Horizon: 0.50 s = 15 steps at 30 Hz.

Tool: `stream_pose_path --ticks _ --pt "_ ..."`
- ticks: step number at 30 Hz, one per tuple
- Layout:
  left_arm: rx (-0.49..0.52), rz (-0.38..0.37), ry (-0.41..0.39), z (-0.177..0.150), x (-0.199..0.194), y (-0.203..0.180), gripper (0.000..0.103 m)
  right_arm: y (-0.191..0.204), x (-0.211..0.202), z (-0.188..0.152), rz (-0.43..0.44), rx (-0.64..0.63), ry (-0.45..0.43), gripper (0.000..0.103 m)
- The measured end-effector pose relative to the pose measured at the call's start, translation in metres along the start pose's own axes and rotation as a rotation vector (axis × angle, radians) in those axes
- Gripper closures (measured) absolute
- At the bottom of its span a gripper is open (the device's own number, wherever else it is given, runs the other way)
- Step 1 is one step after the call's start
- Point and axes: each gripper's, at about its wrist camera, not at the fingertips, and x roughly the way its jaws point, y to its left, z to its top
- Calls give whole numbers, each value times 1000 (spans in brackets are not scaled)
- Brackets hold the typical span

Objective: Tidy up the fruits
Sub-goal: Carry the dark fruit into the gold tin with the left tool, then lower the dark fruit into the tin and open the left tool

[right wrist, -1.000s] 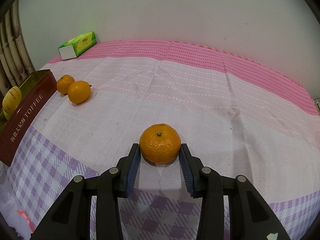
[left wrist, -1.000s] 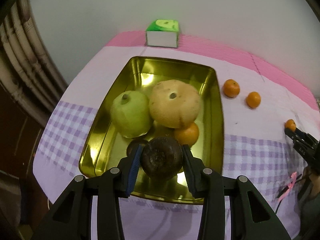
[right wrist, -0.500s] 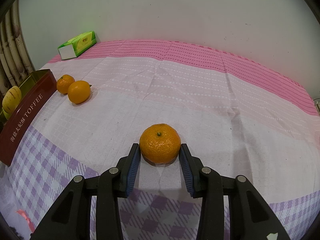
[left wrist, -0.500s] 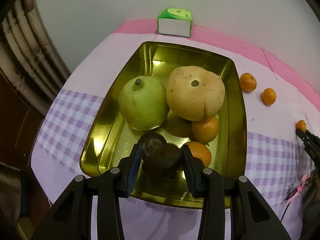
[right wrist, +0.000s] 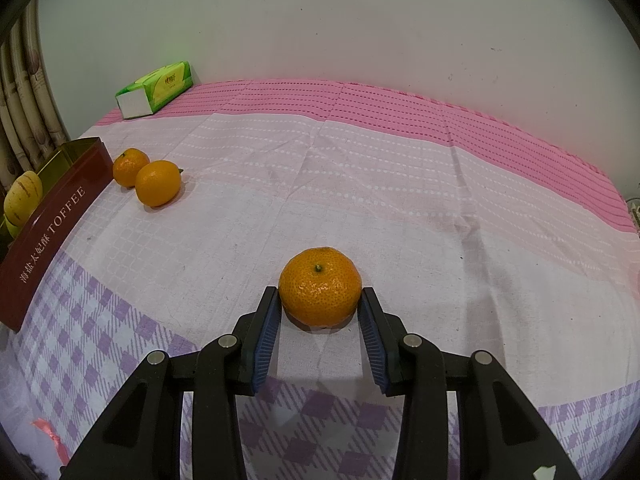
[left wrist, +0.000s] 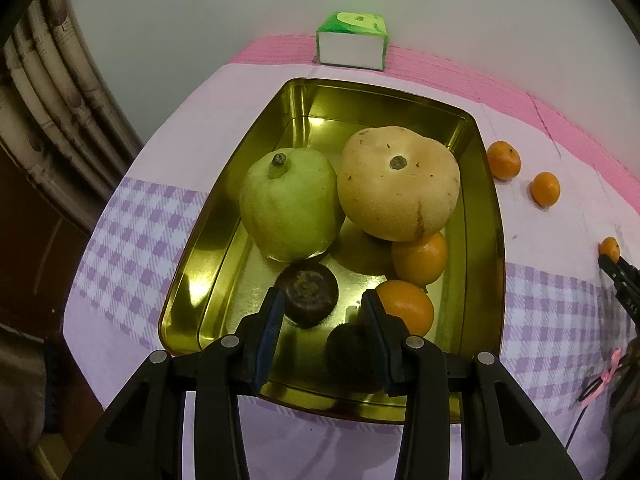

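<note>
In the left wrist view a gold tin tray point(left wrist: 192, 264) holds a green pear point(left wrist: 290, 204), a large yellow melon point(left wrist: 398, 188), two oranges point(left wrist: 420, 256) and two dark brown fruits, one point(left wrist: 308, 294) lying on the tray floor and one point(left wrist: 348, 350) lower between the fingers. My left gripper point(left wrist: 322, 310) is open above the tray's near end, touching neither dark fruit. In the right wrist view my right gripper point(right wrist: 320, 312) is open, its pads on either side of an orange mandarin point(right wrist: 320, 286) that rests on the cloth.
Two more mandarins point(right wrist: 158, 182) lie beside the tray's dark red wall point(right wrist: 44, 228). A green tissue box point(right wrist: 154, 86) stands at the back near the wall. Curtains hang at the left. The right gripper's tip shows in the left wrist view point(left wrist: 618, 276).
My left gripper carried a dark fruit down into the tray, opened and let it go; it now lies on the tray floor. The right gripper and its mandarin have not moved.
</note>
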Motion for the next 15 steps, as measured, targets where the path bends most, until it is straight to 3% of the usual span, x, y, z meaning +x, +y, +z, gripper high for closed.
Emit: stream_pose_path --ticks 15 --pt "-38 -21 -43 1 -15 7 61 -1 0 -1 -6 -1 1 66"
